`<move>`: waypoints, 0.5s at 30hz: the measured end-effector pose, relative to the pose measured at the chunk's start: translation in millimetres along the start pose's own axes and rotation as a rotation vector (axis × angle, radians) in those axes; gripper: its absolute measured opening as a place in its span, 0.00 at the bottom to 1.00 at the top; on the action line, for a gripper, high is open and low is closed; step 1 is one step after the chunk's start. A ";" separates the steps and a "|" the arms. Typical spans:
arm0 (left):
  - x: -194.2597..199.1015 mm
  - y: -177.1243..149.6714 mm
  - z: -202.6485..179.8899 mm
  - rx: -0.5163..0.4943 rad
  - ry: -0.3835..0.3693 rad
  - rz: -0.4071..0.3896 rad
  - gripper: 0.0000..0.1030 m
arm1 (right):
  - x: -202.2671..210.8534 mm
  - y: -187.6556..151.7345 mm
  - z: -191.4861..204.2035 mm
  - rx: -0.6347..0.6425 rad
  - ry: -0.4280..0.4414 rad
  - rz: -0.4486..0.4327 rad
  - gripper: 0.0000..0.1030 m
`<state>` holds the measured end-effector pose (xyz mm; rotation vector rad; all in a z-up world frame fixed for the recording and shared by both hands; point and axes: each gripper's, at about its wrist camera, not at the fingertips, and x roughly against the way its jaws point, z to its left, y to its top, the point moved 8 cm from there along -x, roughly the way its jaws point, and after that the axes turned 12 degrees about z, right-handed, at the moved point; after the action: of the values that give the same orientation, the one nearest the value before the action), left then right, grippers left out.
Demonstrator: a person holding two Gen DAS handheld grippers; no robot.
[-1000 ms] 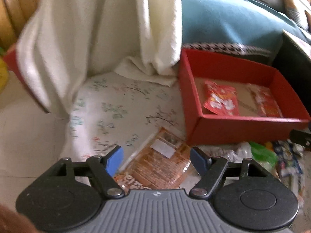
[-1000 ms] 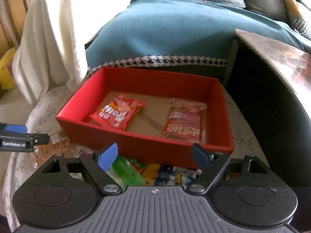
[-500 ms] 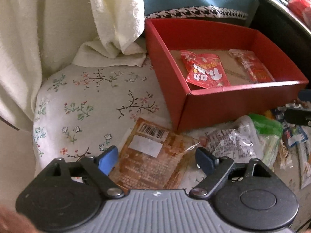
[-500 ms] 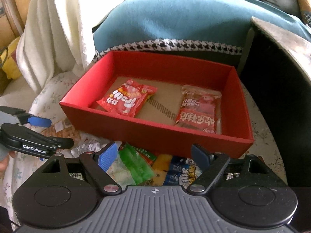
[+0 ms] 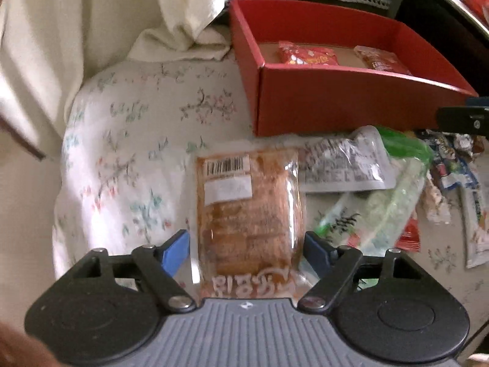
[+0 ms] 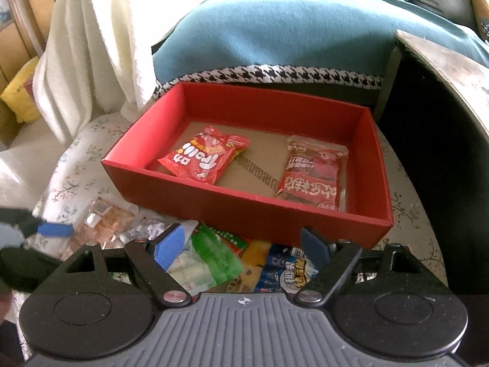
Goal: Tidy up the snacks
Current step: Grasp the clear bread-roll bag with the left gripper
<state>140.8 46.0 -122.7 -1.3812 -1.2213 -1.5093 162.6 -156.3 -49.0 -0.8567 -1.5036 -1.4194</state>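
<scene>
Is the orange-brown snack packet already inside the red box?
No. The orange-brown snack packet lies on the floral cloth outside the red box, between the open left gripper's fingers.

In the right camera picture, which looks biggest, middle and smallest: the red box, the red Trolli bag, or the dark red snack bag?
1. red box, clearly biggest.
2 and 3. Trolli bag and dark red snack bag look about alike; no ranking.

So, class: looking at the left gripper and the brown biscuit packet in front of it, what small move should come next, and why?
Probably close the left gripper on the brown biscuit packet. Its jaws are open and the packet's near end lies between the blue fingertips, lined up lengthwise. The packet still lies on the floral cloth, outside the red box, which already holds two snacks.
</scene>
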 end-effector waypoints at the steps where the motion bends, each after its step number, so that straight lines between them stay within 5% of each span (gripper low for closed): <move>1: 0.5 -0.4 1.6 0.023 -0.005 0.001 0.72 | 0.5 -0.9 -0.3 -0.001 0.000 0.003 0.85; 9: -8.6 22.5 3.3 0.073 0.063 -0.015 0.80 | 6.6 -12.5 -21.2 -0.064 -0.023 0.012 0.85; 15: 0.5 15.7 -3.3 0.049 0.056 -0.022 0.58 | 16.8 -24.1 -52.2 -0.159 -0.046 0.006 0.85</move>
<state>154.7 38.6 -119.5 -1.2892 -1.2342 -1.5137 141.1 -212.1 -44.6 -0.9953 -1.4349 -1.5400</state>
